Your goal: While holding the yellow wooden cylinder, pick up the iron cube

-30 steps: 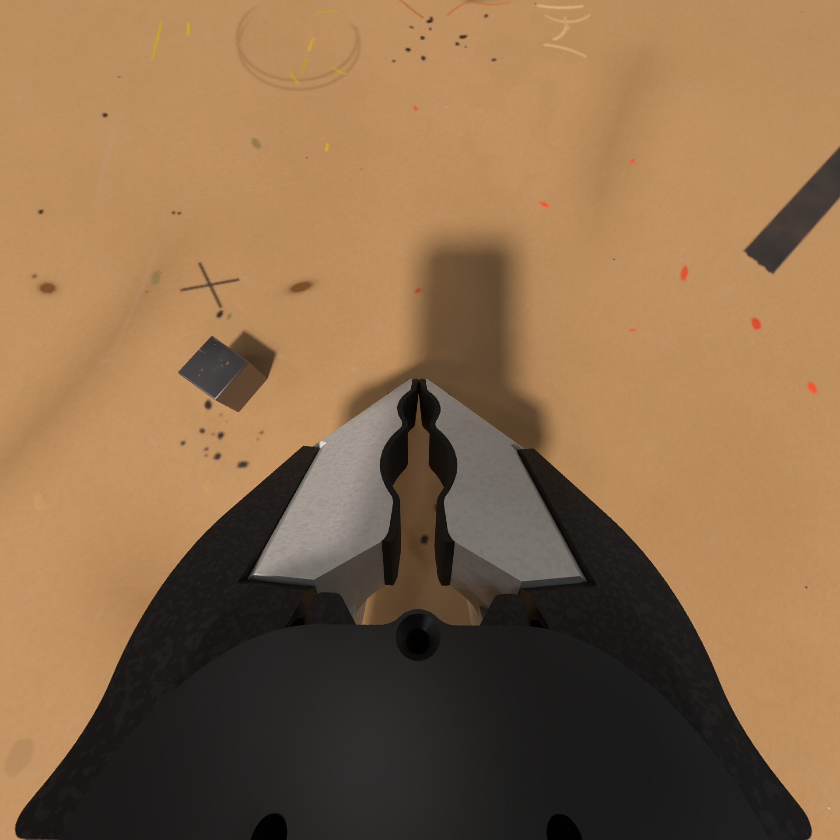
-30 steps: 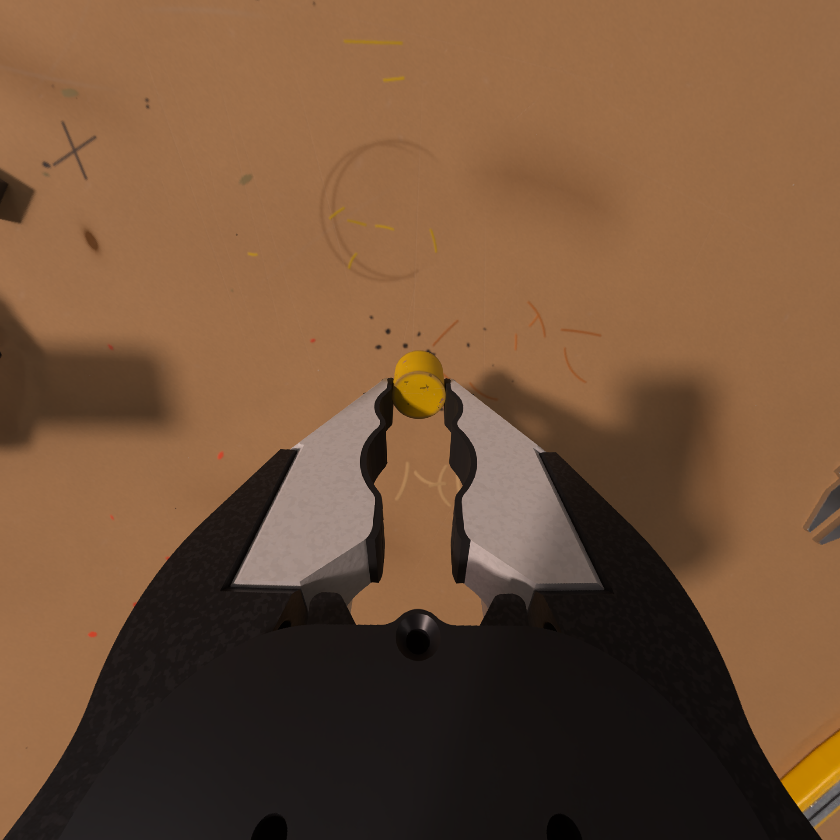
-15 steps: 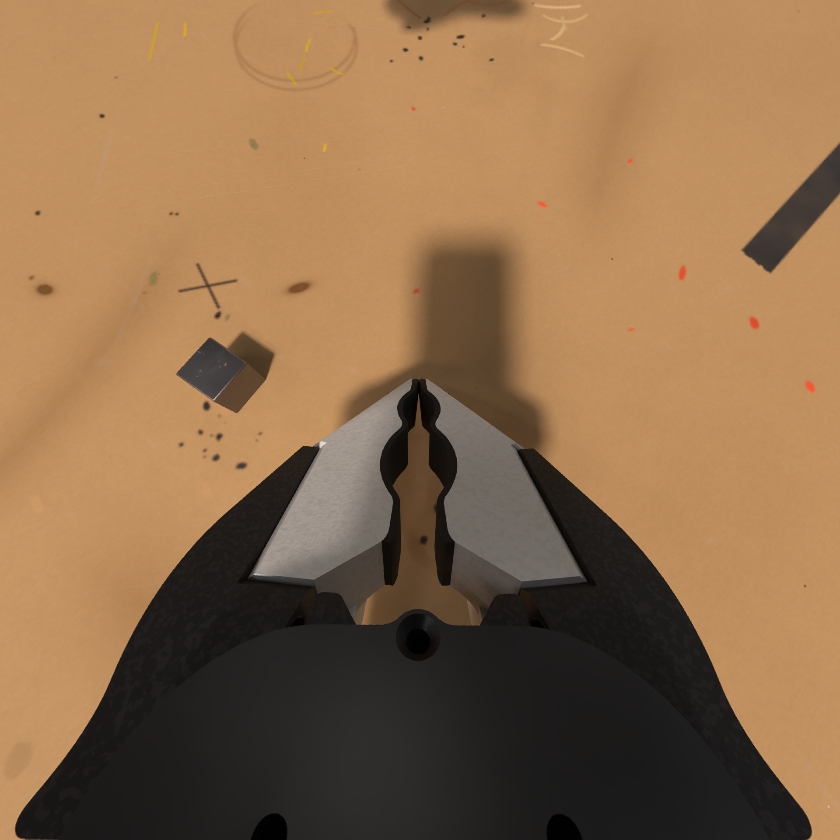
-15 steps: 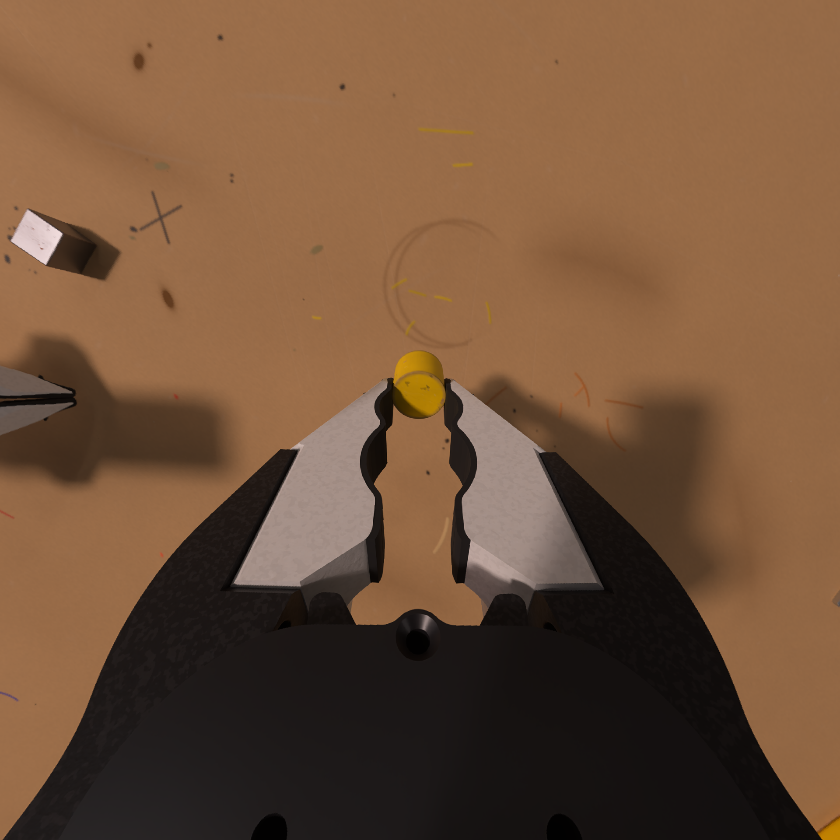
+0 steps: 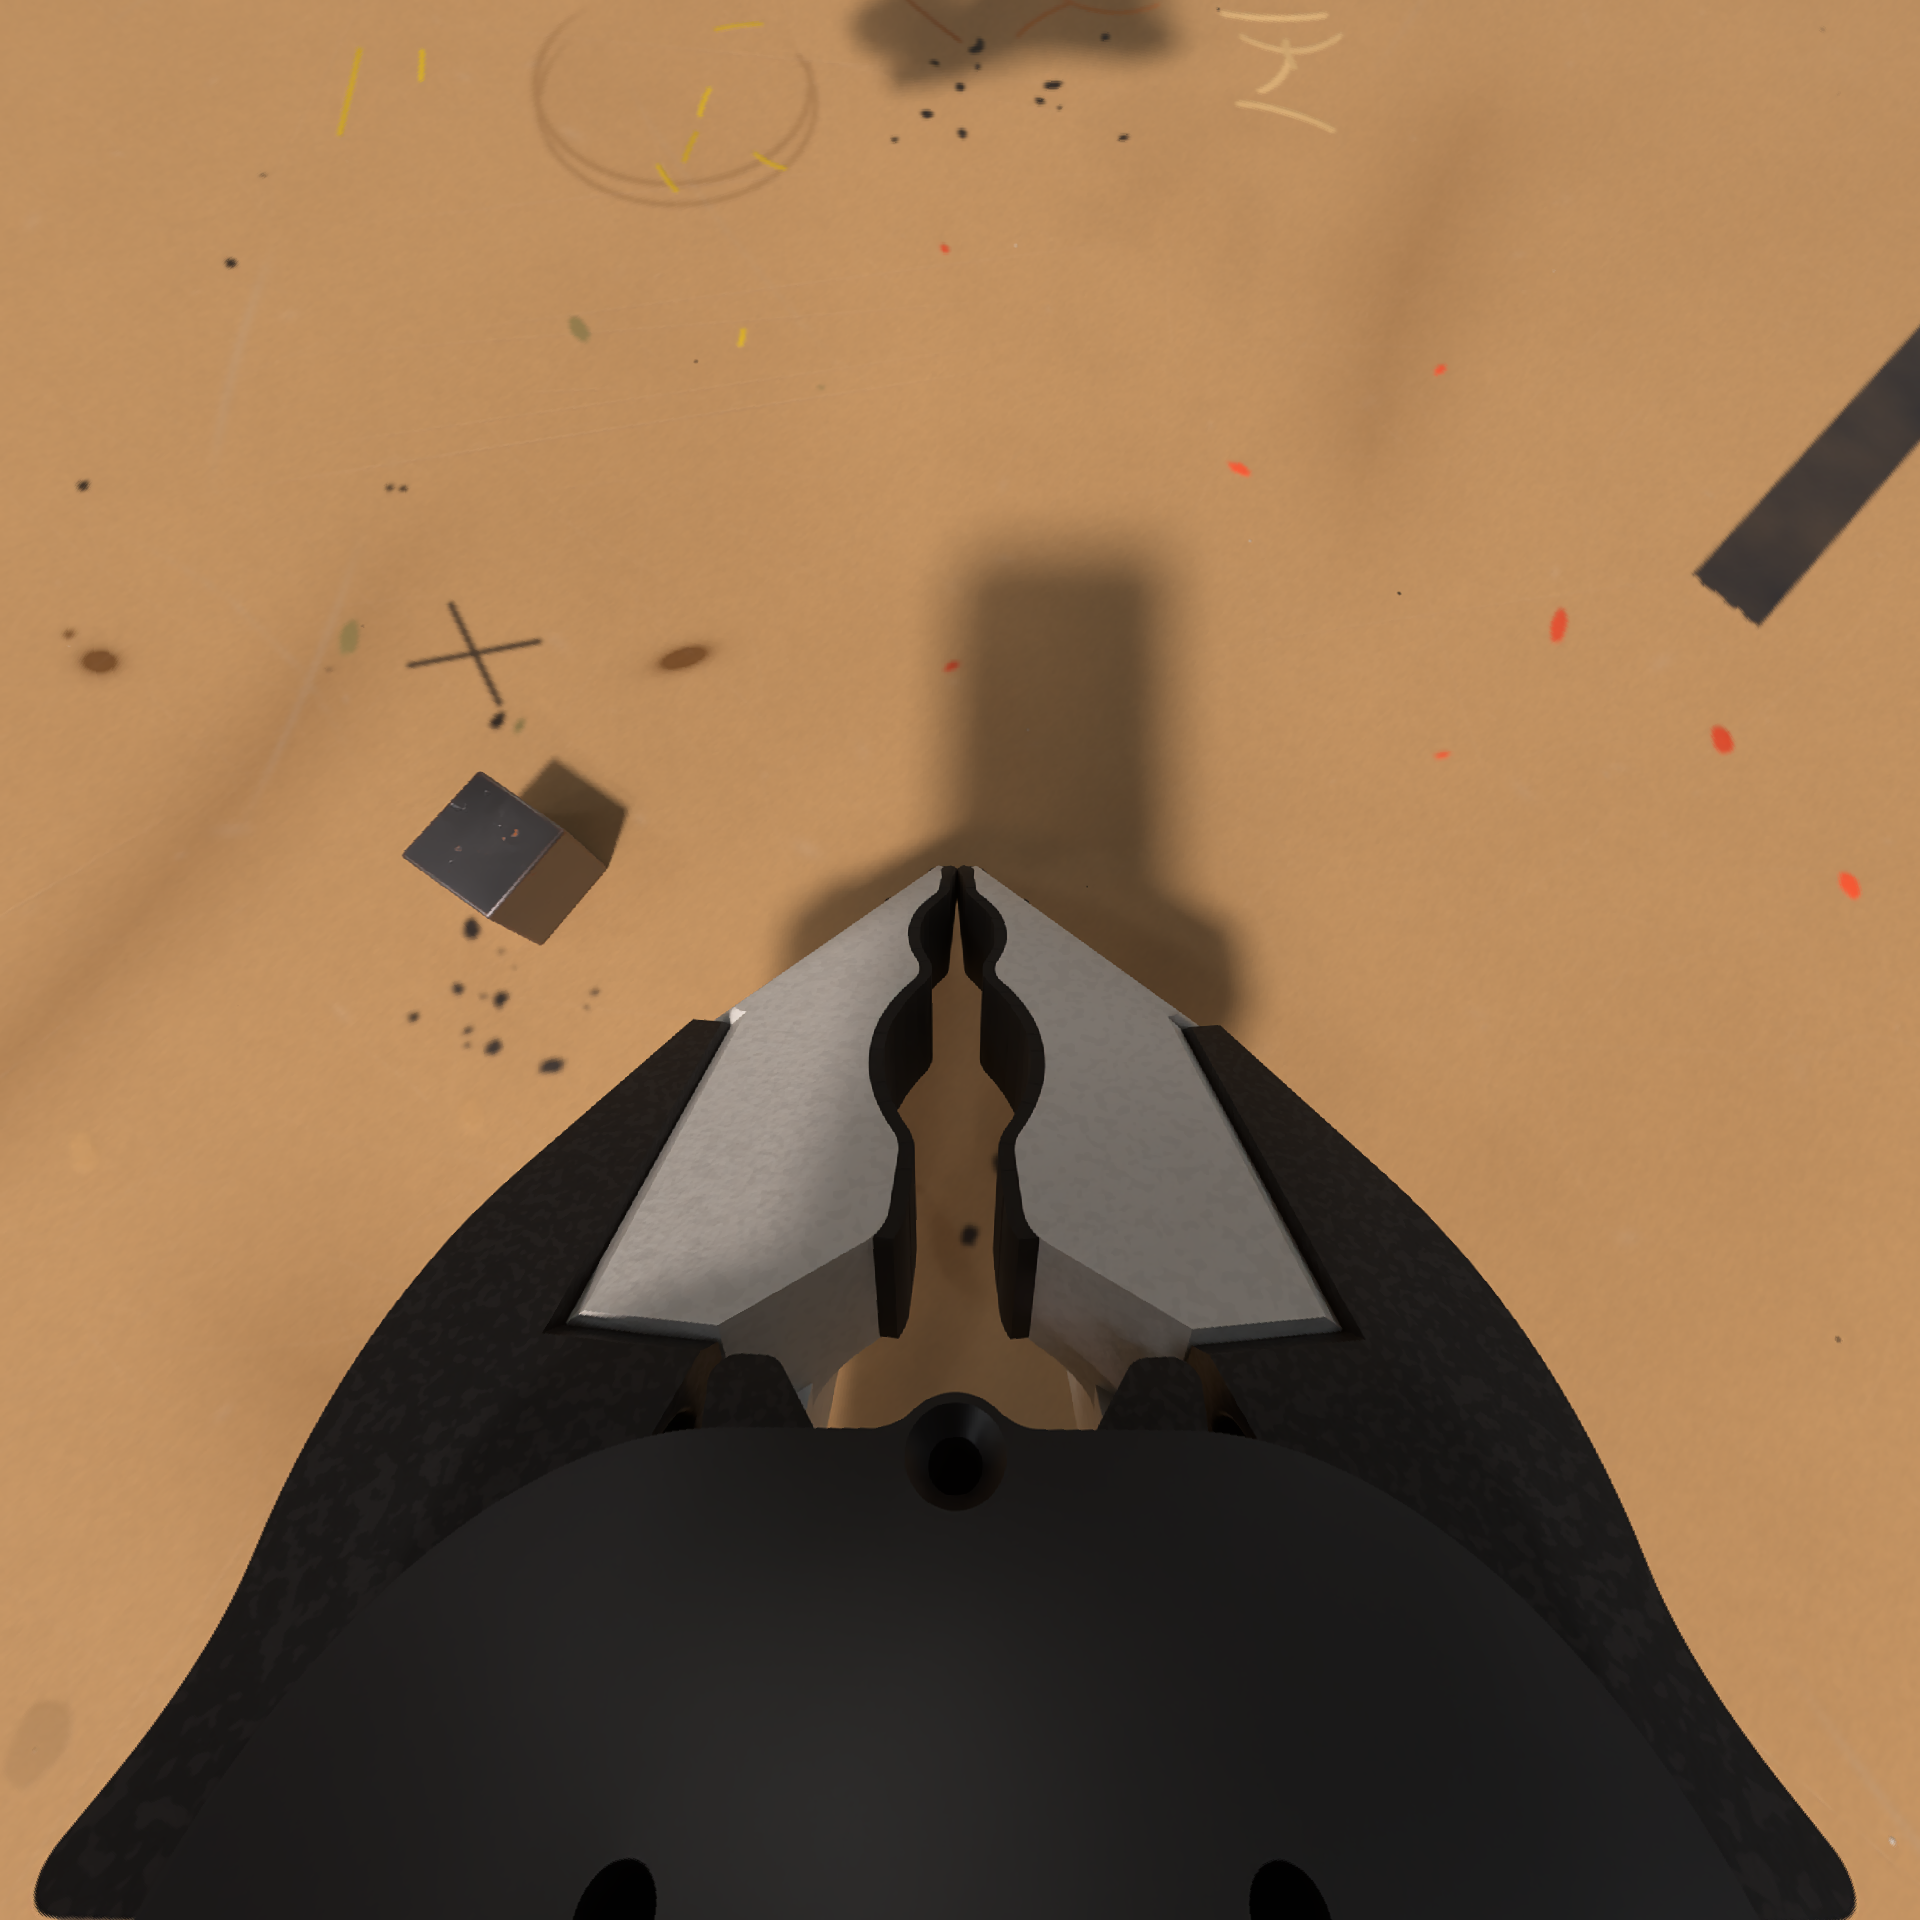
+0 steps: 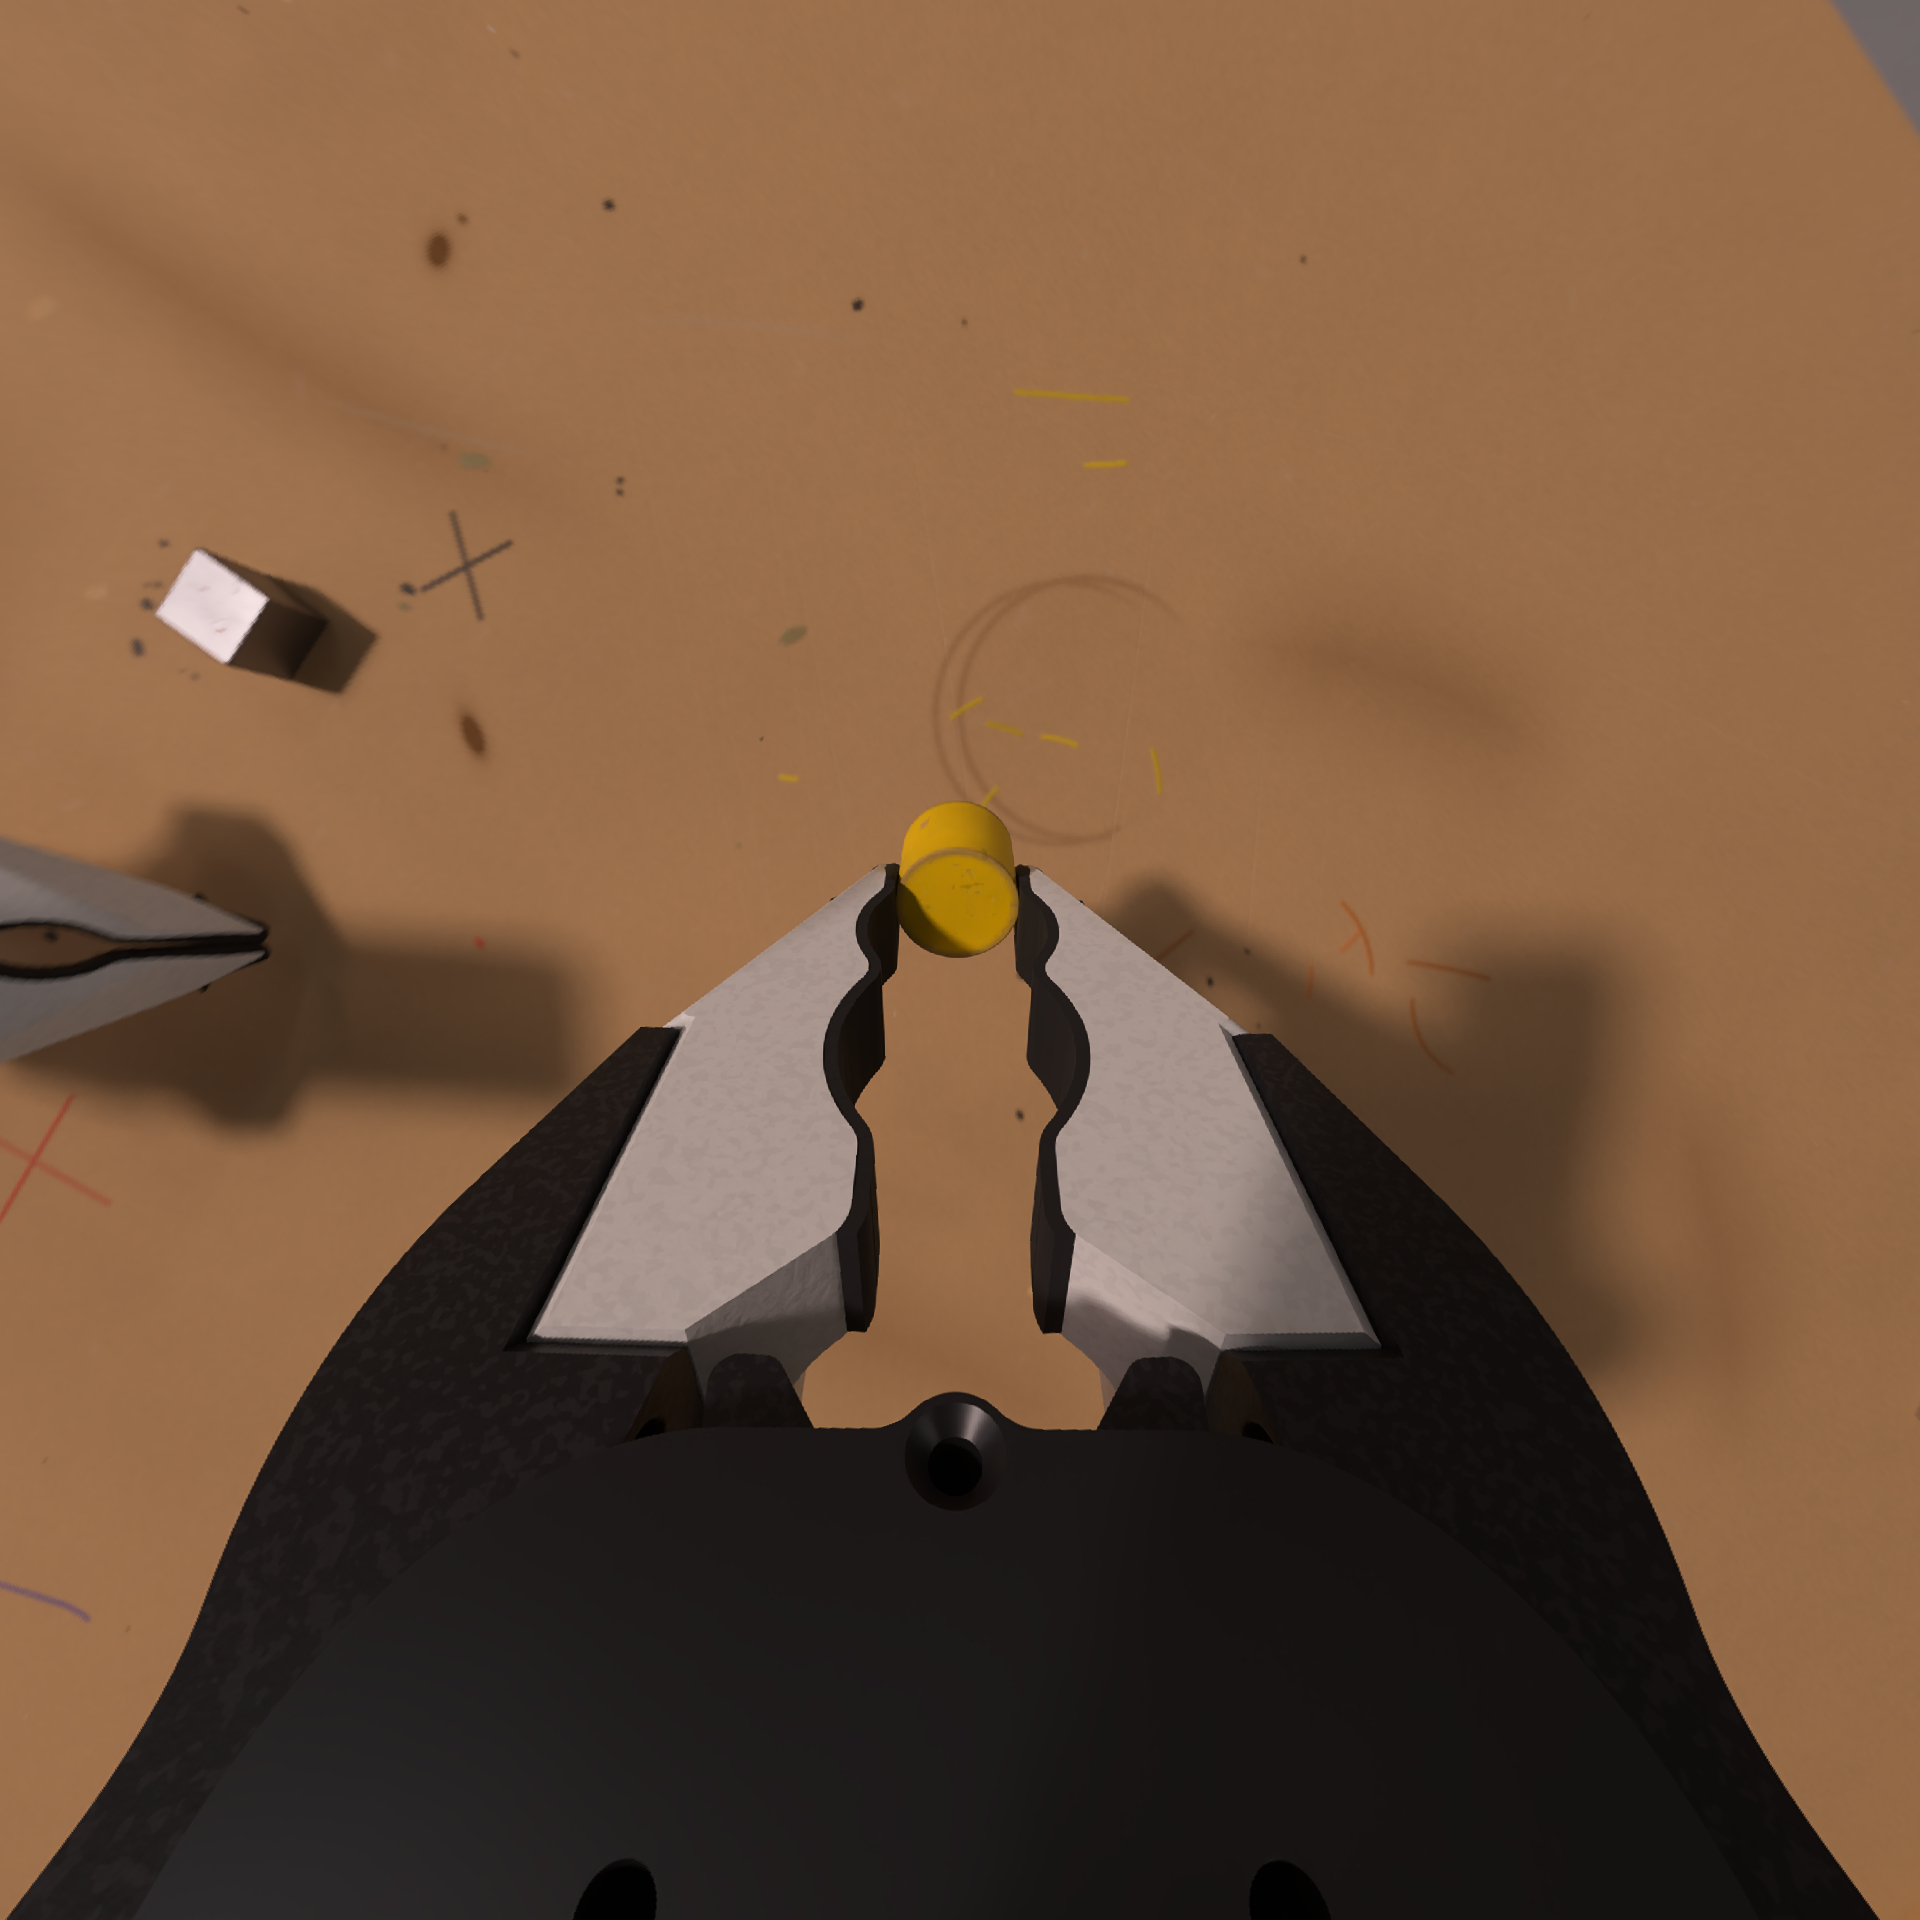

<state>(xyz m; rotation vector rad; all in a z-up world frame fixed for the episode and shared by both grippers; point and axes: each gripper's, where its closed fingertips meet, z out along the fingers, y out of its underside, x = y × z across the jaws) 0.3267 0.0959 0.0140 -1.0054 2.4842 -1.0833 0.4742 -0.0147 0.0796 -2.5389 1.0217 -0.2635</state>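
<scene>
Iron cube [image 5: 488,847] sitting flat on the brown counter [image 5: 1351,312], turned corner-on, with bare counter on every side of it. Just past the cube, a thin black cross mark [image 5: 473,652]; just this side of the cube, some small black specks. Far to the right of the cube, a dark strip [image 5: 1813,488] near the picture's edge.

Left gripper [image 5: 956,878] hanging above the counter to the right of the cube and well apart from it, pointing down and forward, fingers [image 5: 790,1122] pressed together at the tips, holding nothing.

Right gripper [image 6: 956,894] much farther right of the cube [image 6: 234,618], up off the counter, tilted down, fingers [image 6: 748,1122] a little way apart and squeezing the yellow wooden cylinder [image 6: 956,894] at the tips, one flat end facing the camera.
</scene>
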